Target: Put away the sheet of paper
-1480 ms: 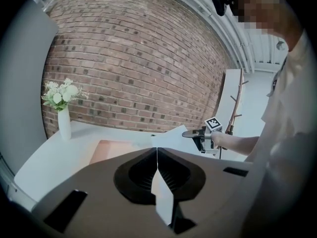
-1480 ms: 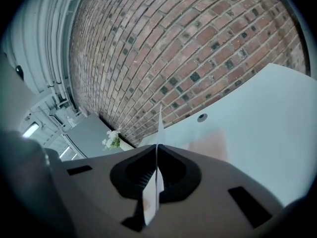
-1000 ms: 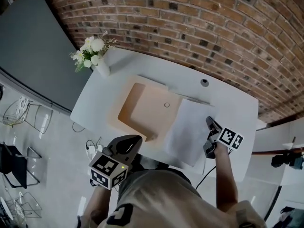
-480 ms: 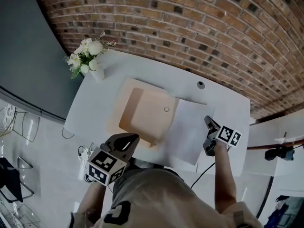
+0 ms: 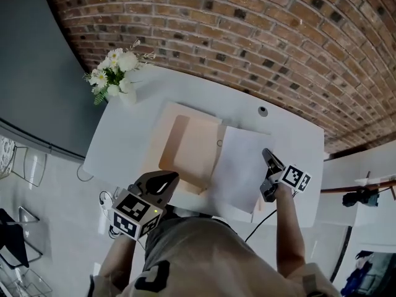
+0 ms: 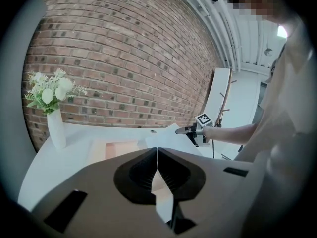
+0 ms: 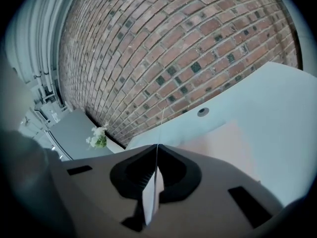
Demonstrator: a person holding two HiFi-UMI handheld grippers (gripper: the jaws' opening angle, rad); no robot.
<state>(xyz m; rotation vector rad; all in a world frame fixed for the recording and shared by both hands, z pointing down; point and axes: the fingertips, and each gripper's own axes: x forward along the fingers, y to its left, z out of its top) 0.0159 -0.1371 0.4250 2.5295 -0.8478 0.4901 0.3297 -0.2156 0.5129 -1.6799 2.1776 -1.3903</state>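
Table: one white table [image 5: 297, 135] set against a brick wall [image 5: 247, 30]; one round cable hole [image 5: 263, 111] near its far edge.
Vase: one white vase of white flowers [image 5: 117, 76], upright at the far left corner of the table.
Folder: one tan folder [image 5: 189, 147], lying open and flat at the middle of the table, left of the paper.
Sheet of paper: one white sheet of paper [image 5: 238, 166], on the right half of the table. Its left edge overlaps the folder's right part, and its near right edge is in the right gripper. The right side looks raised off the tabletop.
Right gripper: right gripper [image 7: 157, 150] clamped on the sheet's edge. The paper runs edge-on between the two jaws and up beyond their tips.
Left gripper: left gripper [image 6: 157, 152] with its jaws pressed together and nothing between them. It is held at the near left edge of the table, close to the person's body, well apart from the sheet.
Count of grippers: two, one in each hand.
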